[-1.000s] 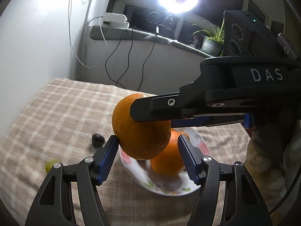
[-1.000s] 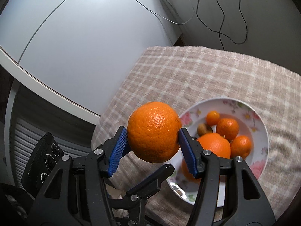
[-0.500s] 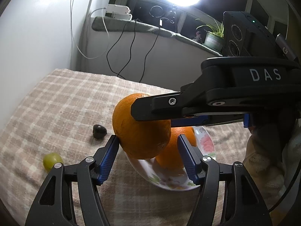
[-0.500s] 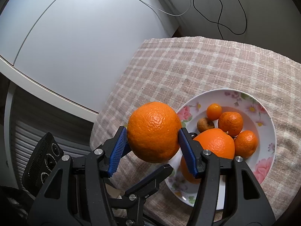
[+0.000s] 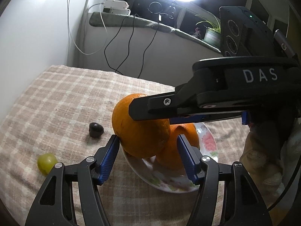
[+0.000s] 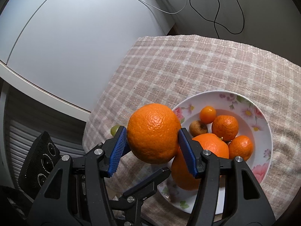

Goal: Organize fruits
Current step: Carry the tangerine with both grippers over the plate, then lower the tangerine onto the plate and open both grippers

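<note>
My right gripper [image 6: 153, 143] is shut on a large orange [image 6: 153, 132] and holds it above the near-left rim of a floral white plate [image 6: 263, 116]. The plate holds another large orange [image 6: 210, 145], three small mandarins [image 6: 224, 125] and a small brown fruit [image 6: 198, 128]. In the left wrist view the held orange [image 5: 139, 131] sits between the open fingers of my left gripper [image 5: 148, 156], with the right gripper's black finger [image 5: 169, 103] across its top. The left gripper's pads look apart from the orange.
A checked beige cloth [image 5: 62, 98] covers the table. A dark fruit [image 5: 96, 129] and a green grape [image 5: 46, 162] lie on it left of the plate. The grape shows behind the pad in the right wrist view [image 6: 115, 129]. White cabinet [image 6: 75, 37] stands left; cables hang behind.
Both grippers with the orange have moved closer to the plate; the plate and the loose fruits appear larger and nearer. The grip on the orange is unchanged.
</note>
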### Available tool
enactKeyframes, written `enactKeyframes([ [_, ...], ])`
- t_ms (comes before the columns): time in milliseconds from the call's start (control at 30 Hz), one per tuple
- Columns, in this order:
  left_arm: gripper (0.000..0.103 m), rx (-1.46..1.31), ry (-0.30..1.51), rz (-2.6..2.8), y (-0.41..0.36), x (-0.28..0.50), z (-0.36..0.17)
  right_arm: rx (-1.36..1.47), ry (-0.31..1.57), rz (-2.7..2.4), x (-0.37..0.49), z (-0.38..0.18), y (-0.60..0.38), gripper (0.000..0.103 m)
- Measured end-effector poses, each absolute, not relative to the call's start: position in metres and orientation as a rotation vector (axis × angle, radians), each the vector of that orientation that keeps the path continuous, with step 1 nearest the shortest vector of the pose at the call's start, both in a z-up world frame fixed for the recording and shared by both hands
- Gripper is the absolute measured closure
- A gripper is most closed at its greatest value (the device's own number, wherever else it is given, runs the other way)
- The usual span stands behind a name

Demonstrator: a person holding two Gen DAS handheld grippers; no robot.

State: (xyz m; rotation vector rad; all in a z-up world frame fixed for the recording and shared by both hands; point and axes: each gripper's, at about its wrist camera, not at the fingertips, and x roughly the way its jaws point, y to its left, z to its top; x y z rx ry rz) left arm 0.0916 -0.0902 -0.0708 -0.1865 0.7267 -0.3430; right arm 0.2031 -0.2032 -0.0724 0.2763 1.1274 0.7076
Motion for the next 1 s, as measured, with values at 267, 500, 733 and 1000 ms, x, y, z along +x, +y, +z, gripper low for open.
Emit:
enactKeyframes([
  [267, 0.040, -0.170, 0.717, -0.349, -0.093, 0.095, -0.068, 0.268, 1.123, 0.698, 0.207, -0.073, -0.203, 0.043],
  [500, 0.040, -0.171, 0.715, -0.356, -0.093, 0.101, -0.069, 0.266, 1.120, 0.696, 0.209, -0.072, -0.204, 0.043],
  [733, 0.040, -0.179, 0.721, -0.372, -0.092, 0.107, -0.069, 0.243, 1.115, 0.686, 0.211, -0.070, -0.202, 0.043],
  [1000, 0.040, -0.224, 0.738, -0.406, -0.086, 0.111, -0.070, 0.261, 1.095, 0.655, 0.212, -0.067, -0.210, 0.039],
])
